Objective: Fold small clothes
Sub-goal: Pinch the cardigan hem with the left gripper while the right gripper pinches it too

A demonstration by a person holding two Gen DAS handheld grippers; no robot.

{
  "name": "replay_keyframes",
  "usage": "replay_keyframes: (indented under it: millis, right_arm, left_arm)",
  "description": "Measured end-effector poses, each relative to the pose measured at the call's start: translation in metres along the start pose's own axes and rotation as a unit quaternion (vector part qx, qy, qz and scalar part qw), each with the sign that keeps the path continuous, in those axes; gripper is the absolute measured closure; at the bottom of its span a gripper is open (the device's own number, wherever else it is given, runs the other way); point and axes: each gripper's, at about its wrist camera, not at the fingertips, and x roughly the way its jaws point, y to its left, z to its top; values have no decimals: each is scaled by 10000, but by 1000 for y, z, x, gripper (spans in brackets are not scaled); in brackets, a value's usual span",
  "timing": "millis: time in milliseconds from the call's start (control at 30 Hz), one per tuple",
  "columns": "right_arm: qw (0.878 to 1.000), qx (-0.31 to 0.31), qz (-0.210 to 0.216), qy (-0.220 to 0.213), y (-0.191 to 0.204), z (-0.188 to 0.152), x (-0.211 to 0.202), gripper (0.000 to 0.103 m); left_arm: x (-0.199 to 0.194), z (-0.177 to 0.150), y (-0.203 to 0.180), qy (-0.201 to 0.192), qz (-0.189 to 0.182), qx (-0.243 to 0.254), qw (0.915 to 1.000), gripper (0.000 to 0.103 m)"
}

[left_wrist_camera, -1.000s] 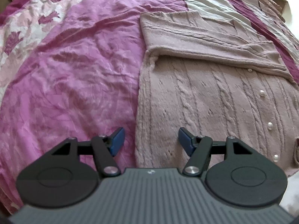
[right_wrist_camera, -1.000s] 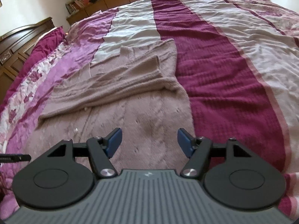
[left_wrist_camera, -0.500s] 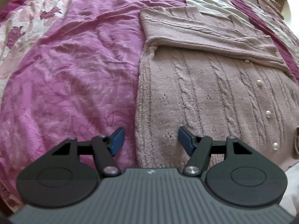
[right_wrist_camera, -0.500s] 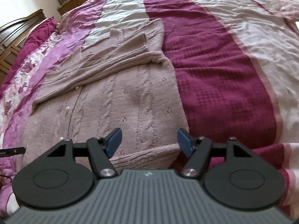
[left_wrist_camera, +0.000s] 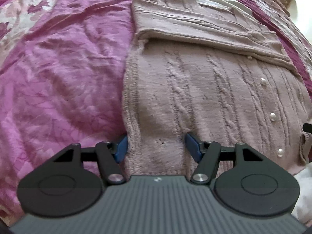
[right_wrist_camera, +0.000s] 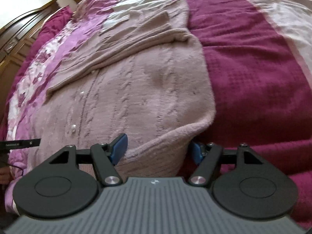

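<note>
While spread, cardigan [left_wrist_camera: 195,89] between jaws.

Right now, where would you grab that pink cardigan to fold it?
Grip the cardigan by its near hem corners, coming in low from the bed's edge. The hem lies flat between each open gripper's fingers: left gripper at one corner, right gripper where the other corner curls up.

A mauve cable-knit cardigan [left_wrist_camera: 204,89] (pearl buttons, sleeves folded across) lies flat on the bedspread.
</note>
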Motion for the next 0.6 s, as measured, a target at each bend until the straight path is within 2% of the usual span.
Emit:
replay_keyframes:
  millis: [133,167,200,267,333,367,467,600]
  right_arm:
    - [9999,-103,22,-38,2,0,4,31]
    - [9999,-131,9,-56,3,0,4,35]
    - [9998,-173,-15,-76,1,0,4,38]
    - [9995,-241,-136,-141,2,-1,2,60]
    - [9996,-217,-102,-180,-1,0,1,76]
    - [9997,-171,-26,-195,-3,1,0,82]
    - [9994,-57,144,-319,-5,2,-1,87]
    - [9971,112,485,-574,-5,8,-5,89]
  left_arm:
    - [5,0,-4,-37,18,51,10000,40]
    - [5,1,-5,-52,37,62,10000,42]
    - [5,1,-5,-69,53,79,9999,47]
    - [4,2,-5,-118,12,71,9999,60]
    - [2,4,-4,-163,-60,13,9998,77]
    - [1,4,-2,-180,-80,-32,9998,80]
    - [-2,6,4,-242,-218,-258,9991,85]
    - [-12,7,6,-505,-424,-440,9969,87]
